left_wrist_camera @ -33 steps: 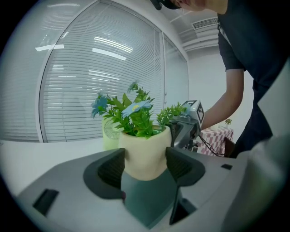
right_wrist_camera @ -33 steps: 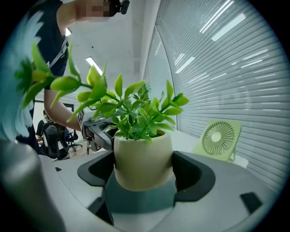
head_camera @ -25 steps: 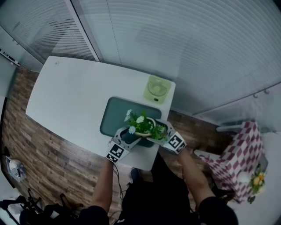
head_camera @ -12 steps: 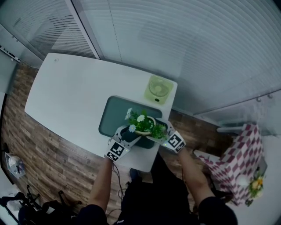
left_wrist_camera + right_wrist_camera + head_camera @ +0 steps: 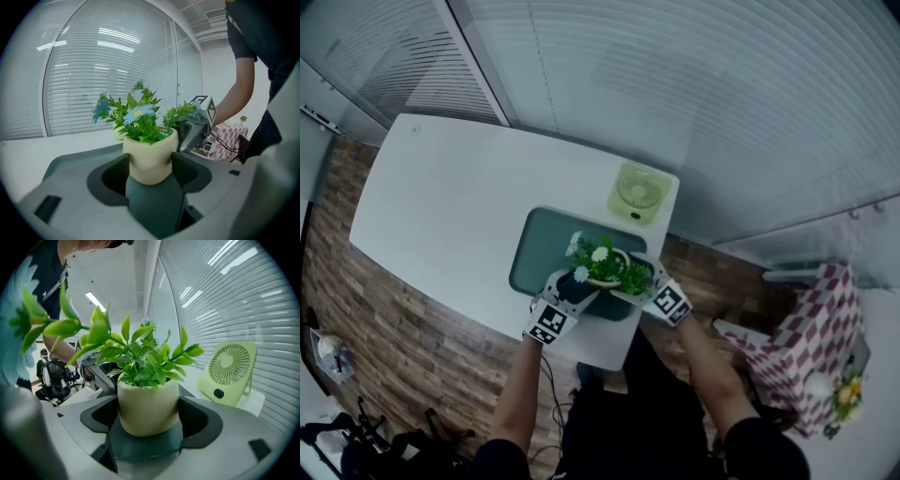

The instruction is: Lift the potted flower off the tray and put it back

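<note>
The potted flower (image 5: 605, 269), a cream pot with green leaves and pale blue and white blooms, stands upright at the near right part of the dark green tray (image 5: 546, 246). My left gripper (image 5: 581, 287) is shut on the pot (image 5: 149, 159) from the near left. My right gripper (image 5: 630, 283) is shut on the same pot (image 5: 148, 408) from the near right. In both gripper views the dark pads touch the pot's sides. I cannot tell whether its base rests on the tray or hangs just above it.
A light green desk fan (image 5: 633, 190) stands on the white table (image 5: 441, 206) just beyond the tray's far right corner and shows in the right gripper view (image 5: 230, 371). The table's near edge runs just behind both grippers. A red-checked box (image 5: 811, 328) stands on the floor at the right.
The pot and both grippers stay at the same spot on the tray's near right part. Only the head view has shifted slightly.
</note>
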### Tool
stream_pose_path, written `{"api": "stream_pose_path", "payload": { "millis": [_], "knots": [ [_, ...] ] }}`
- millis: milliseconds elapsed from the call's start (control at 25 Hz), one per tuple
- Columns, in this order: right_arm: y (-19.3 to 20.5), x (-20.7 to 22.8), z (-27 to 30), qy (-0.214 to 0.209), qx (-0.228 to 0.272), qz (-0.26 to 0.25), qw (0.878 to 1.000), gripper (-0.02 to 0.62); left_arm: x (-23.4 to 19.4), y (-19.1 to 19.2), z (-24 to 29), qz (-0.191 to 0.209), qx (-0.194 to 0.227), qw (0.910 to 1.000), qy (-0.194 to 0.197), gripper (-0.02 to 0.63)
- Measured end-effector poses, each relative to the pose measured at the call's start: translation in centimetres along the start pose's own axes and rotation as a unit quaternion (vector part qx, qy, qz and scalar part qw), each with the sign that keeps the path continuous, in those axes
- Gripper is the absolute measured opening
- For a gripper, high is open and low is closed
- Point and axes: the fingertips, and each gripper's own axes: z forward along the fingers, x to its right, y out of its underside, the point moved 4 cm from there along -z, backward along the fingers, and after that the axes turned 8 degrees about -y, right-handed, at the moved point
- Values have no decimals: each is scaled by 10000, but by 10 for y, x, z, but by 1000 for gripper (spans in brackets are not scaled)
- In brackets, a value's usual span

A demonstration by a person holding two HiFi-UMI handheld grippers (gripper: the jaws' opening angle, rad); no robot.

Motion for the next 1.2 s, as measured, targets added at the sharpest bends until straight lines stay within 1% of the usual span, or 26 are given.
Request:
{"api": "stream_pose_path", "payload": {
  "millis": [160,280,400,520,600,680,760,920,1040,1120,1200],
  "knots": [
    [2,2,3,28,-97,-88,9999,388,-1,2,2,132,-33,9999,-66,279],
    [4,3,7,131,209,-41,9997,388,-1,2,2,215,12,9997,-97,279],
    [4,0,4,76,-144,-142,9998,387,-1,4,2,159,57,9998,-102,279],
    [5,3,6,113,-55,-66,9999,387,-3,5,3,73,54,9999,-86,279],
    [4,2,4,33,-248,-134,9996,387,-2,5,3,32,60,9999,-82,279],
    [5,1,3,17,-288,-129,9995,388,-1,5,2,25,70,9999,-100,279],
    [2,1,2,83,-199,-83,9997,388,-1,5,3,20,76,9999,-113,279],
    [-8,1,4,241,142,99,9996,388,-2,5,2,44,76,9999,-97,279],
    [-8,-1,2,217,40,48,9997,388,0,4,-1,-5,118,9999,-115,279],
    [-10,-3,0,273,81,14,9996,388,-2,3,-6,-80,199,9996,-171,279],
    [-8,-6,-2,334,140,141,9992,388,-6,3,-12,-166,275,9991,-292,279]
  ]
}}
